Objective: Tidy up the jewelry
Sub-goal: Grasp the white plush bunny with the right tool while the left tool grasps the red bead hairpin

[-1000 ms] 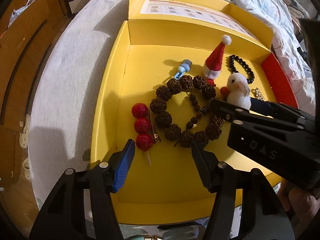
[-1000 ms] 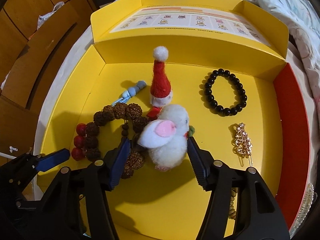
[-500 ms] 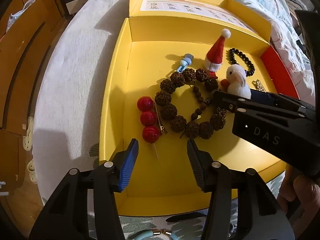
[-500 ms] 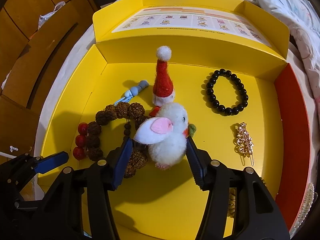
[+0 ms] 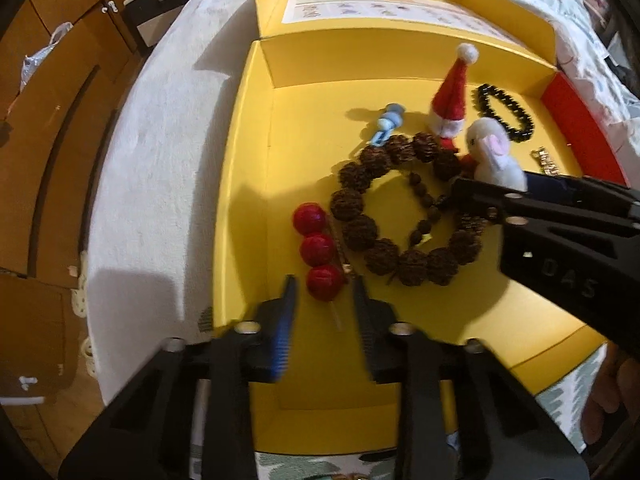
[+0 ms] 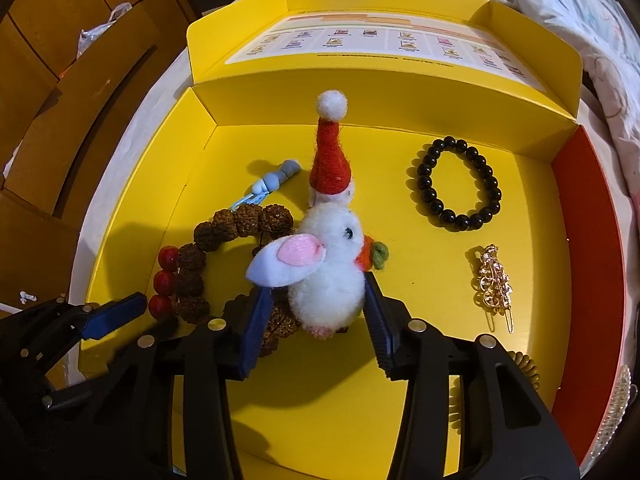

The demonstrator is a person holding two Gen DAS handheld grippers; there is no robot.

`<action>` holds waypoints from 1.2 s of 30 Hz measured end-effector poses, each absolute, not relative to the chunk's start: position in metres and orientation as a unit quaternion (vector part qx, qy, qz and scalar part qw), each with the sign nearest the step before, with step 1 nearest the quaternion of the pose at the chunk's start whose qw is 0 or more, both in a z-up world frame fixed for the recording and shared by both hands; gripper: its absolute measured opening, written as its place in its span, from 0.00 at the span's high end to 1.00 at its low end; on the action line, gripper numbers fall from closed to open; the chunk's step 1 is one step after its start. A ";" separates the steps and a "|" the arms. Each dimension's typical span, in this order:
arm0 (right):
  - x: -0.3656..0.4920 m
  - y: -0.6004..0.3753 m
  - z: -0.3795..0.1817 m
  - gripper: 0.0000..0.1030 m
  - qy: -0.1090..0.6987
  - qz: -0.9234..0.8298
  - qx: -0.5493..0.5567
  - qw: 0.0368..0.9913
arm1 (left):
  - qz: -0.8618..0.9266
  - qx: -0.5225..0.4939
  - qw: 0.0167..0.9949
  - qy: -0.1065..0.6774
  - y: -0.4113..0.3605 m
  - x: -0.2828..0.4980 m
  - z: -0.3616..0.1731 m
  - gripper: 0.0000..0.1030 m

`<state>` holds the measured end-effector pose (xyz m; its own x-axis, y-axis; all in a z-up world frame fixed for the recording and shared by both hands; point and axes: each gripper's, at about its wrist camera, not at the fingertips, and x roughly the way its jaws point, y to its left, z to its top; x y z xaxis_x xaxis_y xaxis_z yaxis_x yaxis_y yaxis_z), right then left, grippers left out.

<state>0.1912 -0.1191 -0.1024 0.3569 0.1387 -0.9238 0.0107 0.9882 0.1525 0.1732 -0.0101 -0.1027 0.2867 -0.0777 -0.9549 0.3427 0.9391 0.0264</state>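
Two grabs going at once, so here's my take, view by view.

Left wrist view, left gripper [image 5: 325,300]: its jaws have just been closing and stand narrow around the bottom berry of the red berry hairpin [image 5: 318,250], which lies in the yellow box [image 5: 240,184] just beside the brown bead bracelet [image 5: 404,216]. Whether the pads already press on it, I can't tell.

Left tip: pinch the berry only, and keep the finger nearest the bracelet off those beads.

Right wrist view, right gripper [image 6: 316,312]: jaws have just been closing too, half wide, hugging the white plush bunny [image 6: 326,268] on both sides.

Right tip: squeeze gently, it's probably squishy. Lift straight up, since it sits over part of the bracelet.
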 end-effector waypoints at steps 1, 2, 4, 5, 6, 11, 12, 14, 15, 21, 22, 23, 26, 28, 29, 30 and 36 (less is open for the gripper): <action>0.191 -0.119 -0.103 0.56 0.566 0.039 0.066 0.821 | -0.134 0.109 0.793 0.584 -0.009 0.175 -0.103 0.80; 0.191 -0.119 -0.103 0.57 0.565 0.040 0.066 0.821 | -0.135 0.106 0.793 0.585 -0.007 0.177 -0.103 0.81; 0.192 -0.119 -0.103 0.59 0.565 0.041 0.067 0.821 | -0.136 0.107 0.794 0.584 -0.008 0.178 -0.103 0.81; 0.191 -0.119 -0.103 0.60 0.565 0.041 0.067 0.821 | -0.135 0.106 0.795 0.583 -0.008 0.179 -0.103 0.81; 0.191 -0.119 -0.102 0.61 0.565 0.041 0.068 0.821 | -0.134 0.106 0.795 0.582 -0.008 0.179 -0.104 0.81; 0.189 -0.121 -0.098 0.69 0.563 0.044 0.072 0.822 | -0.139 0.089 0.797 0.581 -0.005 0.179 -0.101 0.81; 0.189 -0.123 -0.097 0.70 0.562 0.045 0.076 0.822 | -0.140 0.086 0.798 0.580 -0.005 0.180 -0.101 0.81; 0.189 -0.127 -0.096 0.71 0.561 0.044 0.082 0.822 | -0.142 0.078 0.799 0.580 -0.004 0.179 -0.099 0.81; 0.188 -0.128 -0.095 0.71 0.561 0.044 0.085 0.823 | -0.144 0.073 0.799 0.580 -0.004 0.179 -0.098 0.81; 0.185 -0.136 -0.084 0.71 0.552 0.041 0.091 0.828 | -0.147 0.061 0.802 0.575 -0.004 0.178 -0.093 0.81; 0.184 -0.137 -0.083 0.71 0.550 0.041 0.091 0.829 | -0.145 0.063 0.804 0.573 -0.004 0.177 -0.091 0.81; 0.183 -0.138 -0.080 0.71 0.548 0.041 0.093 0.830 | -0.144 0.063 0.806 0.571 -0.003 0.177 -0.089 0.81; 0.179 -0.142 -0.073 0.71 0.543 0.040 0.096 0.833 | -0.140 0.063 0.813 0.562 -0.002 0.172 -0.081 0.81; 0.176 -0.144 -0.068 0.71 0.540 0.041 0.096 0.835 | -0.139 0.058 0.817 0.557 0.000 0.168 -0.074 0.81; 0.174 -0.145 -0.065 0.71 0.538 0.042 0.098 0.836 | -0.139 0.057 0.819 0.554 0.001 0.166 -0.071 0.81; 0.173 -0.146 -0.063 0.71 0.537 0.041 0.100 0.837 | -0.139 0.055 0.821 0.552 0.002 0.165 -0.068 0.81; 0.158 -0.150 -0.046 0.71 0.529 0.037 0.095 0.842 | -0.150 0.054 0.829 0.536 0.007 0.145 -0.045 0.81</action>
